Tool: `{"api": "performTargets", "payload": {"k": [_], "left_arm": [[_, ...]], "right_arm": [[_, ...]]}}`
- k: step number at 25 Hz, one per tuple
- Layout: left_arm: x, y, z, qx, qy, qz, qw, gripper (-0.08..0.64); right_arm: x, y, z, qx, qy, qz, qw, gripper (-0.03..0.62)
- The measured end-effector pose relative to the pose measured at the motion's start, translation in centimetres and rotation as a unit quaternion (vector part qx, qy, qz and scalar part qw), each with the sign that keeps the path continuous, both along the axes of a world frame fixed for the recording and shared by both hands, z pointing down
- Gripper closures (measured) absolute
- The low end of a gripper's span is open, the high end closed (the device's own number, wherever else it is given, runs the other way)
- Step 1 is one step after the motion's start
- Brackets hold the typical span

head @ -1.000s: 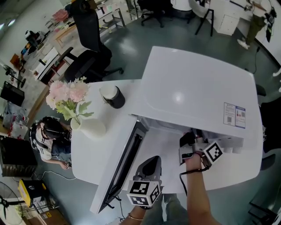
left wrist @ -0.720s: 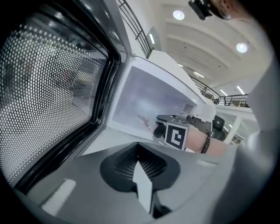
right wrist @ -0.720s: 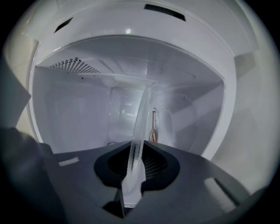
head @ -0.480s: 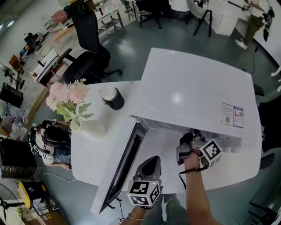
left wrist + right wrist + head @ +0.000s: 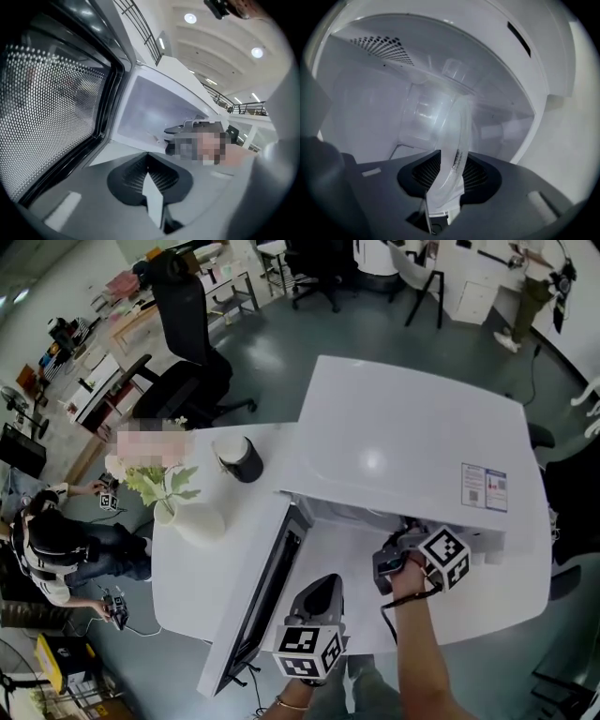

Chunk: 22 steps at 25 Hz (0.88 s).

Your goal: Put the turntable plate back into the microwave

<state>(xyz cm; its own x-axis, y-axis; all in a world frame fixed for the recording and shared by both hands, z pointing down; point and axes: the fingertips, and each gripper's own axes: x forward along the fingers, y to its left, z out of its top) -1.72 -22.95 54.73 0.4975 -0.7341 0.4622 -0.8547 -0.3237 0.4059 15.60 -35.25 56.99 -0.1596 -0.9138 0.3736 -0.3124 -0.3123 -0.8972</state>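
The white microwave (image 5: 403, 437) stands on the table with its door (image 5: 267, 587) swung open to the left. My right gripper (image 5: 392, 554) reaches into the cavity. In the right gripper view the clear glass turntable plate (image 5: 440, 122) stands on edge inside the cavity (image 5: 370, 103), its rim between my right gripper's (image 5: 450, 171) pads. Those jaws have just been opening; the pads stand a little off the glass. My left gripper (image 5: 322, 585) hangs shut and empty before the open door, with the door's mesh window (image 5: 51, 108) at its left. The head view hides the plate.
A white vase with pink flowers (image 5: 187, 512) and a black-and-white cup (image 5: 239, 457) stand on the white table (image 5: 197, 577), left of the microwave. A black office chair (image 5: 187, 343) is behind the table. A person (image 5: 56, 540) sits on the floor at the far left.
My right gripper has rolled in place at the cavity mouth, its marker cube turning. The left gripper has kept still. The person on the floor has shifted.
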Motion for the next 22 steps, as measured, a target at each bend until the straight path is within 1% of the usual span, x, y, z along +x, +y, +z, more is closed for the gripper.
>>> {"api": "performTargets", "payload": {"k": [3,11,18,22], "left_arm": [[-0.1,0.0,-0.5,0.004,0.001,0.000,1.0000,0.560],[-0.4,0.2,-1.1,0.009,0.004,0.001,1.0000,0.560],[-0.3,0.2,-1.7,0.014,0.008,0.008,0.9998,0.560],[-0.2,0.3,-2.0,0.015,0.009,0.013,0.9998,0.560]], "right_arm": [[-0.1,0.1,-0.2,-0.009,0.012,-0.011,1.000,0.462],[-0.7,0.4,-0.2,-0.041,0.032,-0.031,0.998,0.451],[-0.7,1.1,-0.3,-0.051,0.030,-0.034,0.998,0.451],[-0.8,1.5,-0.4,-0.051,0.018,-0.032,0.998,0.451]]}}
